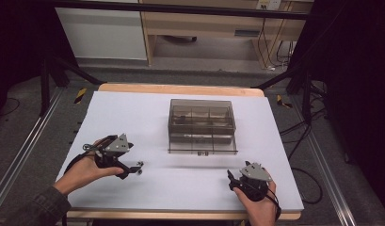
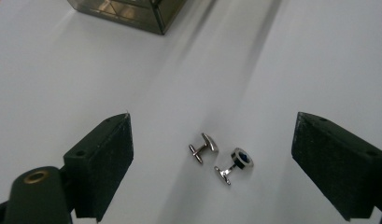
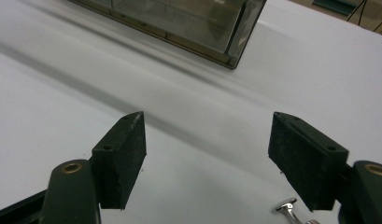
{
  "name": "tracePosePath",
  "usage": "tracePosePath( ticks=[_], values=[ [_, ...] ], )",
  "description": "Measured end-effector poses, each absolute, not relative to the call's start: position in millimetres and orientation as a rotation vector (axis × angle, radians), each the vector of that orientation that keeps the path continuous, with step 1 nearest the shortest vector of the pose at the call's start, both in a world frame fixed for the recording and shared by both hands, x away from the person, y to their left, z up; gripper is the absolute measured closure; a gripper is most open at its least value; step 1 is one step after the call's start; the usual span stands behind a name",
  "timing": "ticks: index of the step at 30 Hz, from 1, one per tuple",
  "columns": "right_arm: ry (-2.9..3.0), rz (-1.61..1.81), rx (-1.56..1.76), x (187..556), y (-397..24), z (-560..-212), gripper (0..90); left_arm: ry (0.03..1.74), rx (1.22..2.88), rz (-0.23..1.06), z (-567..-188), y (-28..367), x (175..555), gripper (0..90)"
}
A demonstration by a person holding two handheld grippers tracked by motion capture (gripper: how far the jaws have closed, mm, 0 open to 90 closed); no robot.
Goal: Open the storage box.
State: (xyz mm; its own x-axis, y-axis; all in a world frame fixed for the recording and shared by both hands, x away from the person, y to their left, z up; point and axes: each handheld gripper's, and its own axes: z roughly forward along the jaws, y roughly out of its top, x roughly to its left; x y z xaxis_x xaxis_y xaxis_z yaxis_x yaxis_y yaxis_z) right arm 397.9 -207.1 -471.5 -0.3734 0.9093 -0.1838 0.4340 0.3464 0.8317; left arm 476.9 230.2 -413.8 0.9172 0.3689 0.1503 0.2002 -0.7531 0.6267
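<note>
Your left gripper (image 2: 212, 154) stands wide over two loose cufflinks (image 2: 220, 157), ready to pinch one; your right gripper (image 3: 207, 158) waits open, empty, facing the box (image 3: 179, 23).

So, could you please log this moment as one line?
left gripper: open over two cufflinks | right gripper: open, empty | compartment box: mid-table, untouched

Two silver cufflinks (image 2: 221, 158) lie side by side on the white table (image 2: 62, 84).
</note>
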Motion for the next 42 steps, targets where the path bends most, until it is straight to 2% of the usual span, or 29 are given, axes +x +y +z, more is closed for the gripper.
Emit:
tracePosePath(
  ticks=[2, 7, 10, 18, 31, 39, 42],
  values=[
    [1.958, 0.91, 1.167, 399, -206, -472, 27.5, 0.37, 2.472, 0.348, -415, 229, 475, 16.7],
    [1.952, 0.891, 1.189, 400, -208, -474, 27.3, 0.291, 2.526, 0.312, -421, 228, 471, 36.3],
    [1.946, 0.892, 1.198, 400, -210, -474, 27.2, 0.244, 2.569, 0.293, -426, 227, 468, 43.0],
    [1.965, 0.877, 1.193, 401, -209, -475, 29.4, 0.158, 2.636, 0.262, -437, 219, 469, 51.7],
    [1.974, 0.877, 1.187, 402, -208, -475, 29.9, 0.076, 2.752, 0.242, -443, 205, 476, 60.5],
    [1.975, 0.882, 1.187, 401, -208, -475, 30.5, 0.076, 2.764, 0.24, -445, 202, 480, 63.5],
    [1.975, 0.88, 1.188, 401, -209, -475, 31.1, 0.085, 2.77, 0.227, -446, 201, 482, 67.8]
  ],
)
